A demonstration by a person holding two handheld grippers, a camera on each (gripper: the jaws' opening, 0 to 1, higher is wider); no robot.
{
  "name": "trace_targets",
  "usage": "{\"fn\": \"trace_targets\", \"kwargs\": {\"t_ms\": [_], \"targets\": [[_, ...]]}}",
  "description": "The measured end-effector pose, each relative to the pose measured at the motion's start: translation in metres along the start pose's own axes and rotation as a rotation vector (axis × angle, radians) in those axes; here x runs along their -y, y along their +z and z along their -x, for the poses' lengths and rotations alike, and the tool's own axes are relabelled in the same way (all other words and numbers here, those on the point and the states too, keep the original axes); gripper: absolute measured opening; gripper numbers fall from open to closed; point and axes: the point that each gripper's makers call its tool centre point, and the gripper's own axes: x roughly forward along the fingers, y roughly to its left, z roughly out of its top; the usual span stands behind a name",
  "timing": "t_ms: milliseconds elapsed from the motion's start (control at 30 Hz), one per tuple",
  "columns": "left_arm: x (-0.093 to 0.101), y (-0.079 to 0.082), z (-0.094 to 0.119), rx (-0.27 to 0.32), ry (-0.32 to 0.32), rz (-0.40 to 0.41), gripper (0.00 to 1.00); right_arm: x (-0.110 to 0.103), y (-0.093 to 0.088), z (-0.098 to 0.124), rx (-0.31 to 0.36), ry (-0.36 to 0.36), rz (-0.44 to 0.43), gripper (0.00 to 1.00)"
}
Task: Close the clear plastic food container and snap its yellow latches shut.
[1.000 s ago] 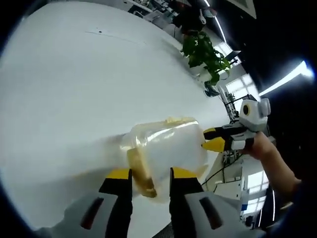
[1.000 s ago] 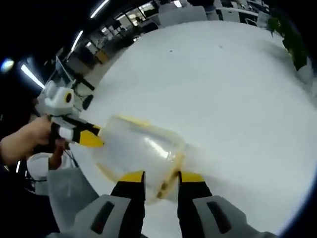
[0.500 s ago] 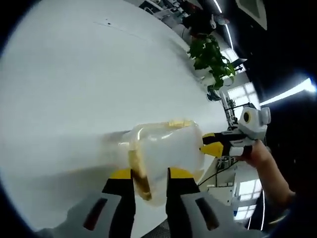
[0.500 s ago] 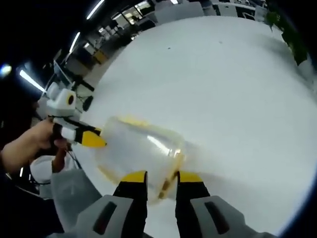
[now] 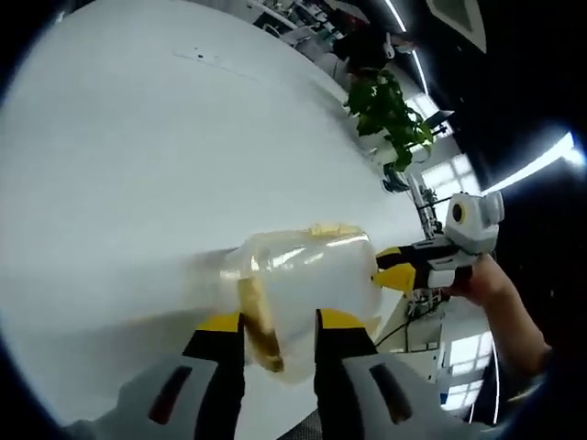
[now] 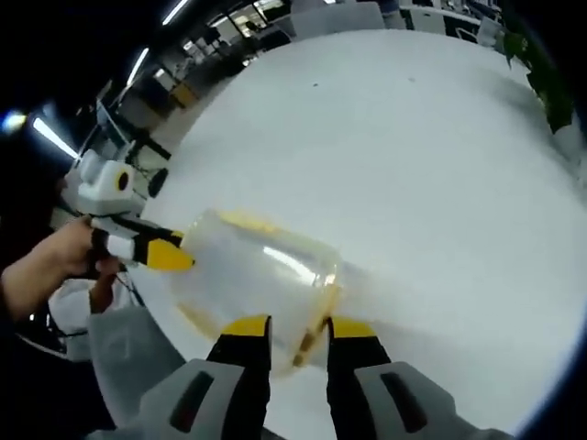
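The clear plastic container lies lengthwise between both grippers over the white table. One end, with its yellow latch, sits between the jaws of my left gripper, which is closed in on it. At the far end, my right gripper touches the container, held by a hand. In the right gripper view the container reaches away from me. Its near yellow latch is pinched by my right gripper. My left gripper meets the opposite end.
The round white table spreads wide beyond the container, and its edge runs close beside the container. A green potted plant stands at the table's far side. Office desks and ceiling lights lie beyond the table.
Both views shifted slightly with the hands. The container and both grippers keep the same hold at its two ends.
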Motion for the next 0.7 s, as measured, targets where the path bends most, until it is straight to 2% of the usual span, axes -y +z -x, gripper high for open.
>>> {"fn": "trace_targets", "kwargs": {"t_ms": [367, 600, 700], "targets": [[-0.0005, -0.0009, 0.0029, 0.016, 0.017, -0.008, 0.28, 0.0008, 0.0008, -0.0001, -0.005, 0.014, 0.003, 0.21], [0.0003, -0.0025, 0.0034, -0.001, 0.032, 0.013, 0.31, 0.0013, 0.0008, 0.0012, -0.003, 0.024, 0.013, 0.23], [0.0002, -0.0006, 0.0024, 0.001, 0.058, 0.003, 0.33, -0.0006, 0.0033, 0.001, -0.002, 0.012, 0.053, 0.23]]}}
